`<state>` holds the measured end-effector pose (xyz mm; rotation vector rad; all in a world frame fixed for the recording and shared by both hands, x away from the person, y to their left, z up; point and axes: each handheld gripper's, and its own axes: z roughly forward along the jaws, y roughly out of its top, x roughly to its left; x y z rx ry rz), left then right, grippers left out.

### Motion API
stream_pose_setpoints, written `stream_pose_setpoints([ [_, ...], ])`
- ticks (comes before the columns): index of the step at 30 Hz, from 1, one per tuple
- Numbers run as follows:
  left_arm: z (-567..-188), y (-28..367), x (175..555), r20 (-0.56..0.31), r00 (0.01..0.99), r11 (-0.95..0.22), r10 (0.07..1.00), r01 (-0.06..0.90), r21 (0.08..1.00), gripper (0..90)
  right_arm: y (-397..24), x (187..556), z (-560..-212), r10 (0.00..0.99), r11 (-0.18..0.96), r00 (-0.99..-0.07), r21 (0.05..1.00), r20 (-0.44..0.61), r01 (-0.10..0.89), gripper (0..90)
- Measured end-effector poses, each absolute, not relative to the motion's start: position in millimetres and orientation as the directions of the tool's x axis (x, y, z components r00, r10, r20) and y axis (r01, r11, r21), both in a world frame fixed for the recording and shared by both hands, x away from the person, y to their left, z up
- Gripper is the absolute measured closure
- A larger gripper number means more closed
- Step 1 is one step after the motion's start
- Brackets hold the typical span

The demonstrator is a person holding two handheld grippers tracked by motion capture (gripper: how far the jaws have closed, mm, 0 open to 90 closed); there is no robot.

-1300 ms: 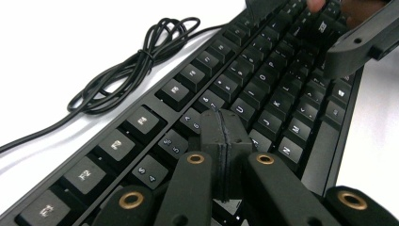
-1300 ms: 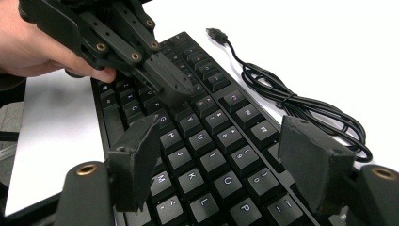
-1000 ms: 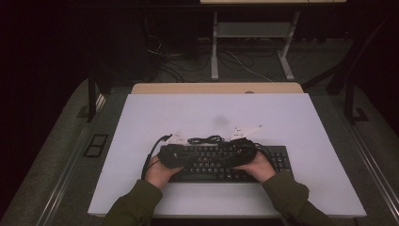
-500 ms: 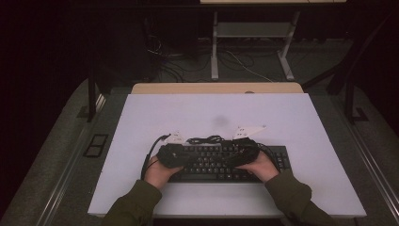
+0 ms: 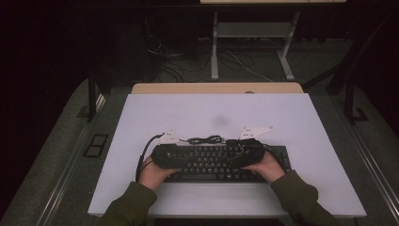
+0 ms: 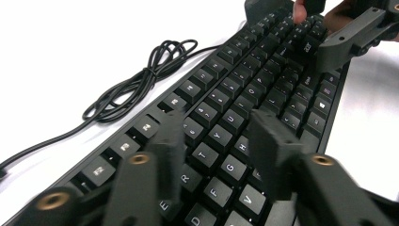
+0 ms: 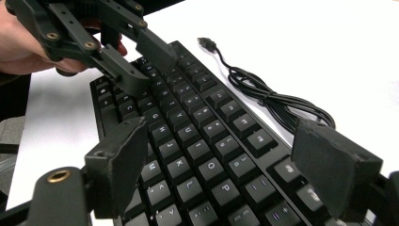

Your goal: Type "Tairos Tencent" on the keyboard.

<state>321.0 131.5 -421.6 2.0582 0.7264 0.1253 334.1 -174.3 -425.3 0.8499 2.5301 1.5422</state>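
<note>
Black keyboard (image 5: 221, 162) lies flat, near front edge of white table (image 5: 301, 122); coiled cable (image 5: 204, 140) just behind it. Left gripper (image 6: 214, 146) over left keys, jaws just been opening, nothing between. Right gripper (image 7: 235, 165) over right keys, jaws spread wide, just been opening, gripping nothing. Broad bare tabletop behind and at both sides.

Dim lab: white table (image 5: 301, 117), floor cables (image 5: 244, 66)
</note>
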Motion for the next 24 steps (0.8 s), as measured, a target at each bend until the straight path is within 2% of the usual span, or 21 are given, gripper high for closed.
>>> stream_pose_setpoints([
  [5, -422.0, 138.6, 315.6, -0.187, 0.811, -0.389, 0.555, 0.452, 0.803, 37.9, -183.2, 331.6, -424.1, 0.498, 0.331, -0.836, 0.840, 0.231, 0.430, 18.6],
  [17, -419.0, 154.8, 301.6, -0.155, 0.798, -0.370, 0.582, 0.429, 0.824, 17.9, -205.2, 319.3, -422.4, 0.524, 0.305, -0.823, 0.853, 0.220, 0.423, 18.2],
  [24, -419.5, 166.5, 293.7, -0.161, 0.790, -0.348, 0.592, 0.431, 0.833, 13.0, -222.2, 311.9, -424.6, 0.527, 0.293, -0.822, 0.862, 0.216, 0.414, 16.2],
])
